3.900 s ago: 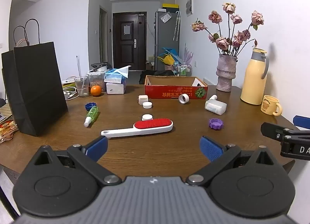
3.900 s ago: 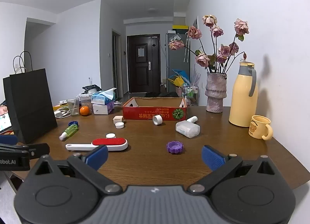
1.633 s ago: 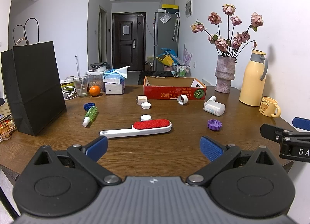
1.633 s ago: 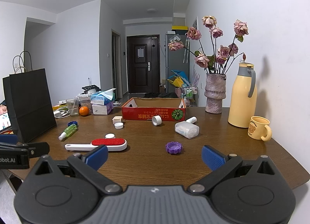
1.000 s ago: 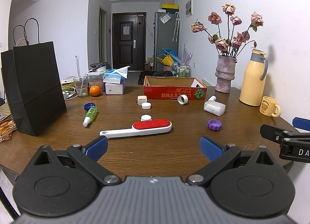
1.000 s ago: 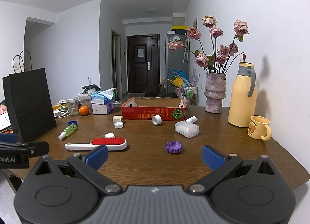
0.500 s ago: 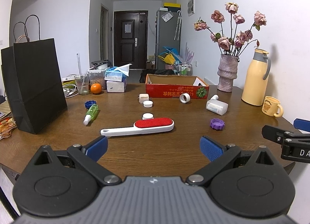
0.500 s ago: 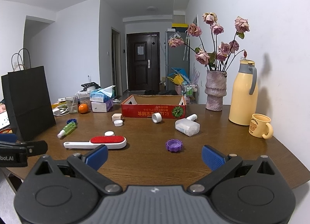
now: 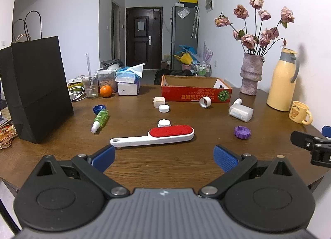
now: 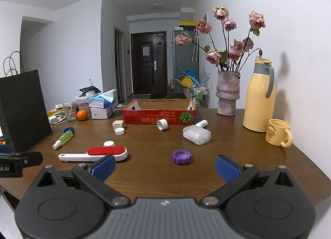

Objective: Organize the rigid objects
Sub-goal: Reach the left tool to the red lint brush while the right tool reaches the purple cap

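Observation:
A white lint brush with a red pad [image 9: 157, 136] [image 10: 97, 154] lies mid-table, just ahead of my open, empty left gripper [image 9: 164, 157]. A purple cap [image 10: 181, 156] [image 9: 242, 132] lies just ahead of my open, empty right gripper [image 10: 164, 165]. Farther back lie a green spray bottle [image 9: 100, 119], a blue cap [image 9: 99, 108], white caps [image 9: 164, 123], a white ring [image 9: 204, 101], a clear white bottle [image 10: 196, 133] and a small cube [image 9: 159, 101]. A red cardboard box [image 9: 195, 94] [image 10: 158, 117] stands open at the back.
A black paper bag [image 9: 36, 88] stands at the left. A vase of roses [image 10: 227, 94], a yellow thermos [image 10: 259, 98] and a yellow mug [image 10: 278, 132] stand at the right by the wall. Tissue boxes [image 9: 127, 81], a glass and an orange [image 9: 106, 91] sit at the back left.
Both grippers have moved forward a little over the table and stay open. No object on the table has moved.

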### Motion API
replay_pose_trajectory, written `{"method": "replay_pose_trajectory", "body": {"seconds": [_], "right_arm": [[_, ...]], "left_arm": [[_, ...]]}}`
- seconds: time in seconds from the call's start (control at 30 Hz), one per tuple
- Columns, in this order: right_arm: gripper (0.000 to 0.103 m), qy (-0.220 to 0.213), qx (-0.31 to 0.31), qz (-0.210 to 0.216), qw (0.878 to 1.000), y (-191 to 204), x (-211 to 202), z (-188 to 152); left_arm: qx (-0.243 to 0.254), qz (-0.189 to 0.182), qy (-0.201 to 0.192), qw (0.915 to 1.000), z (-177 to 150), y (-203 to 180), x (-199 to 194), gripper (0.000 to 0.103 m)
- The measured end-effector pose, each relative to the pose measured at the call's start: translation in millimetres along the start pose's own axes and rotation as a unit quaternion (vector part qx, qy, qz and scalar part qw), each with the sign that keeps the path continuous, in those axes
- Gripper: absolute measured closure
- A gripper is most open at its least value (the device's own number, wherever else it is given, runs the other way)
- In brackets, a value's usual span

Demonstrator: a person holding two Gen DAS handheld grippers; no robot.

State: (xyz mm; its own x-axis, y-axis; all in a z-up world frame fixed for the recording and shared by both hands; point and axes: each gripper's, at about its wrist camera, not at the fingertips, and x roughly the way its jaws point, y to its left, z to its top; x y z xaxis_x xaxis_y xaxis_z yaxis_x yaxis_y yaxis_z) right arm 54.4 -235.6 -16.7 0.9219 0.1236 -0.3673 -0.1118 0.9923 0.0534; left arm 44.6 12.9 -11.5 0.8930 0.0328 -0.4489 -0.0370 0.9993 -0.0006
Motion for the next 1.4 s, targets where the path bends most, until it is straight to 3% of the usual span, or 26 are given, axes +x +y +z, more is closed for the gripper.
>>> {"method": "replay_pose_trajectory", "body": {"seconds": [1.4], "right_arm": [[0.0, 0.084, -0.002, -0.004, 0.996, 6, 151, 7]], "left_arm": [[-0.02, -0.015, 0.063, 0.9977, 20, 35, 147, 0.0]]}}
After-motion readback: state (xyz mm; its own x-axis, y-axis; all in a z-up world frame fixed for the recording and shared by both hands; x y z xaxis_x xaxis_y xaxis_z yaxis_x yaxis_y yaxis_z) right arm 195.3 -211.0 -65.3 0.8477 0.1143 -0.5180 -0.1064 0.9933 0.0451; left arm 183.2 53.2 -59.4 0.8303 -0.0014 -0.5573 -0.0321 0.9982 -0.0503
